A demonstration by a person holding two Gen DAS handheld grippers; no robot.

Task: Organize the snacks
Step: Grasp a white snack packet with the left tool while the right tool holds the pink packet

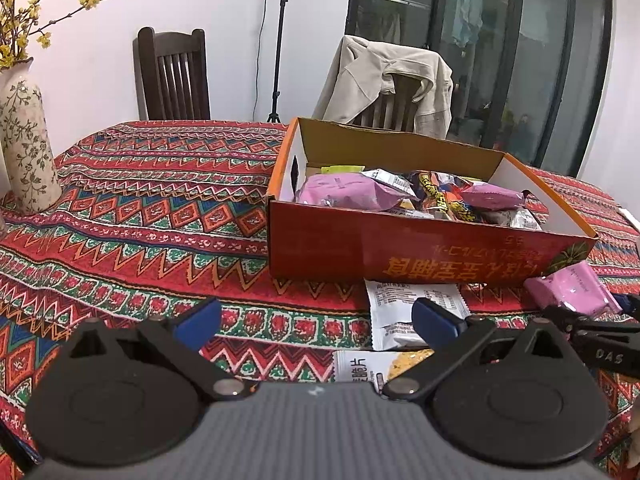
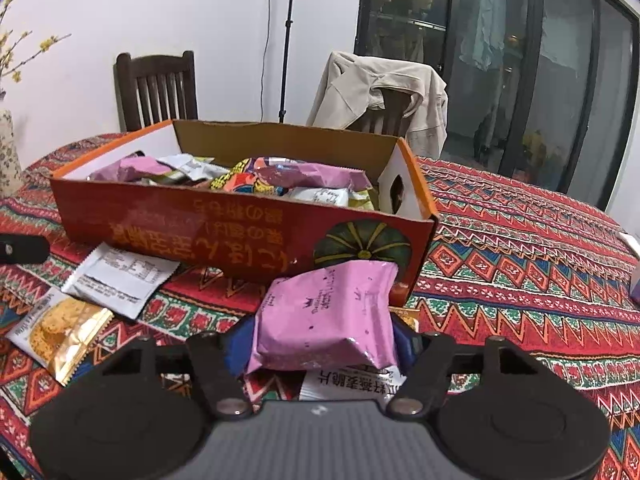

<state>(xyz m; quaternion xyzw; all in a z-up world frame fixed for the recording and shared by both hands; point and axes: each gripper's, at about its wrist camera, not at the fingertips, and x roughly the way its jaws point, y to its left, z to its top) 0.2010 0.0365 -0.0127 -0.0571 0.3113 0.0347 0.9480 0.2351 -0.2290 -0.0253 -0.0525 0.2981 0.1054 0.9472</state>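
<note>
An open red and orange cardboard box [image 1: 420,252] [image 2: 224,224] stands on the patterned table, filled with several snack packets. My right gripper [image 2: 320,344] is shut on a pink snack packet [image 2: 332,316] just in front of the box; the packet also shows in the left wrist view [image 1: 568,294]. My left gripper [image 1: 316,322] is open and empty, low over the table before the box. A white packet [image 1: 404,312] [image 2: 120,276] lies by the box front, next to a yellow-and-white packet [image 1: 372,364] [image 2: 60,332]. Another white packet [image 2: 352,384] lies under the right gripper.
A floral vase [image 1: 24,144] with yellow blossoms stands at the table's far left. Two wooden chairs [image 1: 172,76] stand behind the table, one draped with a beige jacket [image 1: 384,80]. A tripod stand [image 1: 280,40] is by the wall. A small object [image 2: 634,280] sits at the right table edge.
</note>
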